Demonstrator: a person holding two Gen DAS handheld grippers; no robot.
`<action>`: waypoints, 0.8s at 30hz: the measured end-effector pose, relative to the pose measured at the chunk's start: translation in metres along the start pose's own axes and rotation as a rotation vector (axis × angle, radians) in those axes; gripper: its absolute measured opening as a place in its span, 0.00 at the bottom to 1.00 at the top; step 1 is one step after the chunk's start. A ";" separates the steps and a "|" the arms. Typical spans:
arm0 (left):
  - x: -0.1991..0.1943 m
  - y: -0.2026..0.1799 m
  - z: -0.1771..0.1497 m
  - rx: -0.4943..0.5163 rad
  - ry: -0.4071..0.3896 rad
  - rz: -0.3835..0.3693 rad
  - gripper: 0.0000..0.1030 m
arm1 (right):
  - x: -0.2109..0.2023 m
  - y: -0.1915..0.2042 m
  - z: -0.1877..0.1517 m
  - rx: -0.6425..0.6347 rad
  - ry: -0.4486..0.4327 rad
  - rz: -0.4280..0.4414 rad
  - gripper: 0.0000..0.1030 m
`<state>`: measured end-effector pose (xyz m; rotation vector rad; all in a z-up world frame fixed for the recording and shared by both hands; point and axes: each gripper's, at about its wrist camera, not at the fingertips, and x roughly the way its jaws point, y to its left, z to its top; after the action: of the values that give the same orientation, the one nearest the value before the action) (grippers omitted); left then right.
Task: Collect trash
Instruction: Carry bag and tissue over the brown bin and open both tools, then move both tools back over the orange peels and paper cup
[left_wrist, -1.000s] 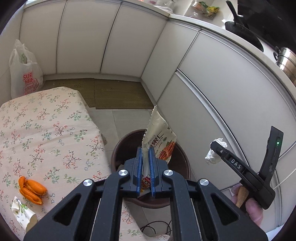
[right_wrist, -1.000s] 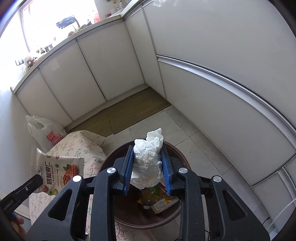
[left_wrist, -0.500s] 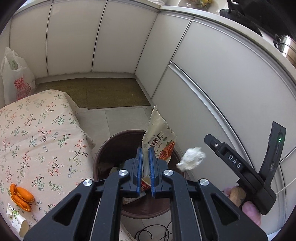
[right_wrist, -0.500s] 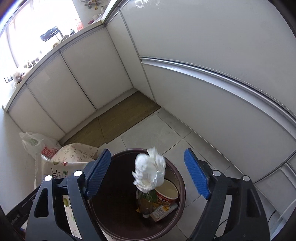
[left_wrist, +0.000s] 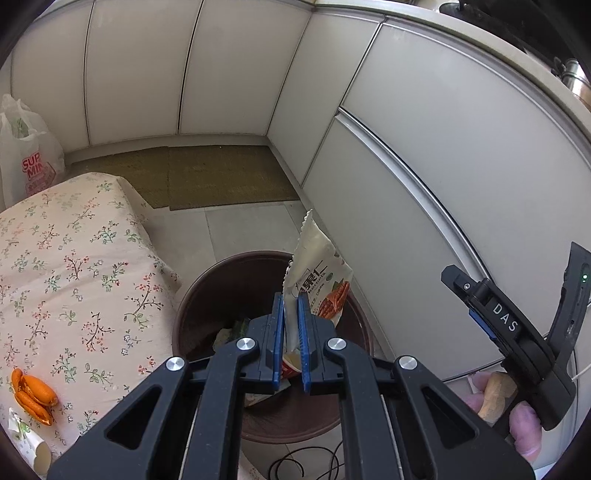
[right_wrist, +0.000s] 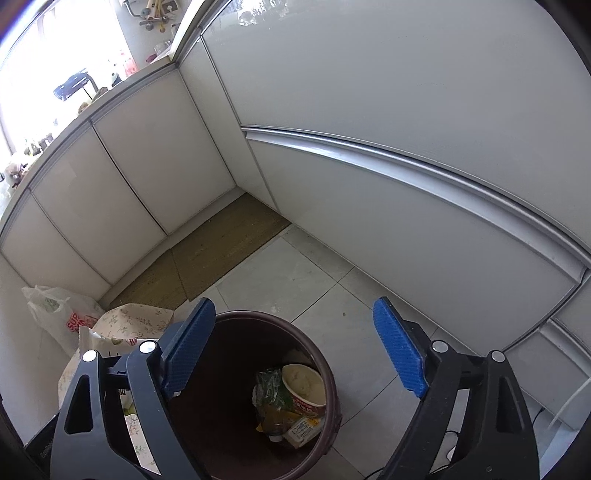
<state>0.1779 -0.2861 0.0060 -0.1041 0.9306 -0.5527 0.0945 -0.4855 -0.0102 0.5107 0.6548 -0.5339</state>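
Observation:
My left gripper (left_wrist: 290, 300) is shut on a white snack packet (left_wrist: 318, 271) with red print, held upright over the brown round bin (left_wrist: 207, 280). In the right wrist view my right gripper (right_wrist: 292, 305) hangs above the same bin (right_wrist: 258, 316); its jaws are opening wide and nothing is between them. Inside the bin lie a noodle cup (right_wrist: 303, 387), a green wrapper (right_wrist: 271, 387) and a small carton (right_wrist: 304, 428). I see no white tissue. At the right of the left wrist view, a hand holds the right gripper, and one of its black fingers (left_wrist: 491, 311) shows.
A table with a floral cloth (left_wrist: 74, 266) stands left of the bin, with orange peel (left_wrist: 33, 395) and a crumpled paper scrap (left_wrist: 26, 439) on it. A white plastic bag (left_wrist: 26, 158) and a woven mat (left_wrist: 214, 177) lie beyond. White cabinets (left_wrist: 424, 184) wall the right.
My right jaws have swung wide apart, and the white tissue they held dropped toward the bin and out of sight. My left gripper has moved over the bin with the packet.

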 end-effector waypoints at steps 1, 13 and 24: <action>0.001 -0.001 0.000 0.001 0.002 0.001 0.08 | 0.000 0.000 0.000 -0.006 -0.001 -0.017 0.88; 0.008 -0.003 0.000 0.015 0.006 0.053 0.44 | -0.005 -0.002 0.001 -0.082 -0.040 -0.174 0.93; 0.007 -0.003 -0.003 0.025 0.010 0.089 0.65 | -0.007 0.006 0.001 -0.135 -0.032 -0.185 0.93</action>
<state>0.1770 -0.2919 0.0002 -0.0371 0.9331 -0.4832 0.0943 -0.4798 -0.0032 0.3157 0.7065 -0.6657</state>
